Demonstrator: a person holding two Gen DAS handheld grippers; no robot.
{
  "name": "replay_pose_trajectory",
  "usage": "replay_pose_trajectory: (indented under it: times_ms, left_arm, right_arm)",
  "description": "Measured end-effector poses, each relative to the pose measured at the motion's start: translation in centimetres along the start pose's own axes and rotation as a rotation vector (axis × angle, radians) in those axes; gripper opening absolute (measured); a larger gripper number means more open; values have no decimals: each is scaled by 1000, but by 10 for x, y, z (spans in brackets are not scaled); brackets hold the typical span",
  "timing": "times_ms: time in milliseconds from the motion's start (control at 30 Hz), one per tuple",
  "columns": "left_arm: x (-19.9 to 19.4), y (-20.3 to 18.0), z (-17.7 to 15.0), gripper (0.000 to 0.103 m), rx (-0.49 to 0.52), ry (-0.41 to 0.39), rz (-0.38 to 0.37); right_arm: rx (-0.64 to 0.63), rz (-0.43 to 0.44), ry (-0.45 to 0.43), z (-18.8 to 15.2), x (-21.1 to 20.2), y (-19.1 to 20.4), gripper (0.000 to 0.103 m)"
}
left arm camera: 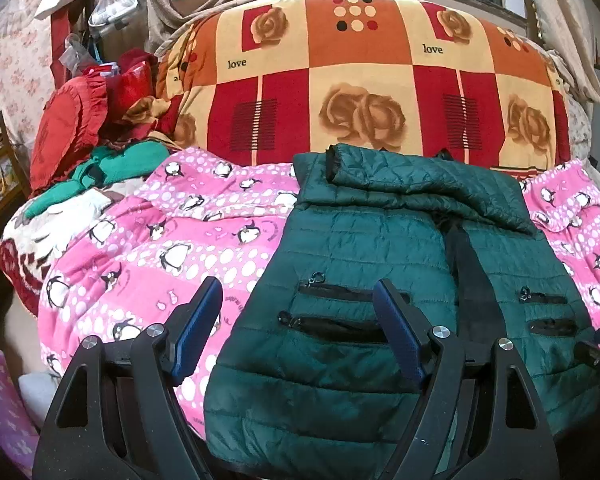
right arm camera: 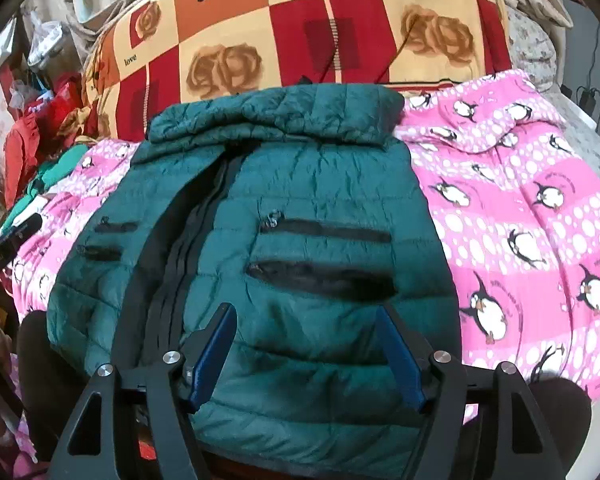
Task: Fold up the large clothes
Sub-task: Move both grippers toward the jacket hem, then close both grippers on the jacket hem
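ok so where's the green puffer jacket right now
The green puffer jacket lies front-up on the pink penguin blanket, its far end against the checkered rose quilt. Both wrist views show it ahead of the open grippers.

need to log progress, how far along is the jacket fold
Done: both sleeves look folded across the top of the jacket, which lies flat, front up, on the penguin blanket. In hand: nothing; the left gripper and right gripper hover open over the hem. Left: folding the body over.
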State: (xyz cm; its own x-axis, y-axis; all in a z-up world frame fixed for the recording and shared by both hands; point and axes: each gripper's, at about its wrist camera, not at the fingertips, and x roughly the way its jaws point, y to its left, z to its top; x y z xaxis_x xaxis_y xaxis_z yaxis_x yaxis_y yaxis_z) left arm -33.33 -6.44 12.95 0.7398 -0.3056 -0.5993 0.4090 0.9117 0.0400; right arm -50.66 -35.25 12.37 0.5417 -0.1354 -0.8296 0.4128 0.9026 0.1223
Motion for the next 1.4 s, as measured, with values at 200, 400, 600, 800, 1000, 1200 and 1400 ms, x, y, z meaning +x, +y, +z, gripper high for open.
replay_pose_trajectory:
  times_ms: [200,400,600,800,1000,1200,1400]
  left_arm:
    - [-1,2,-6,78,7,-8,8]
    - [4,4,-11,78,4,13,8]
    - [14,15,-22,78,-14,70,-35]
    - [35,44,-39,78,-69,185,-118]
    - [58,80,-51,78,-223,290,-217]
    - [81,99,-60,79,-339,402,-299]
    - [88,102,-74,84,-374,448,-329]
  right_arm:
    - [-5,-10,17,-12,2,-3,69]
    - [13,-21,41,-19,6,-14,70]
    - [18,-32,67,-26,9,-24,76]
    - [38,-38,90,-30,10,-39,76]
    - [46,-18,135,-28,15,-50,80]
    - [56,10,187,-32,21,-60,81]
    - [60,21,214,-37,19,-65,81]
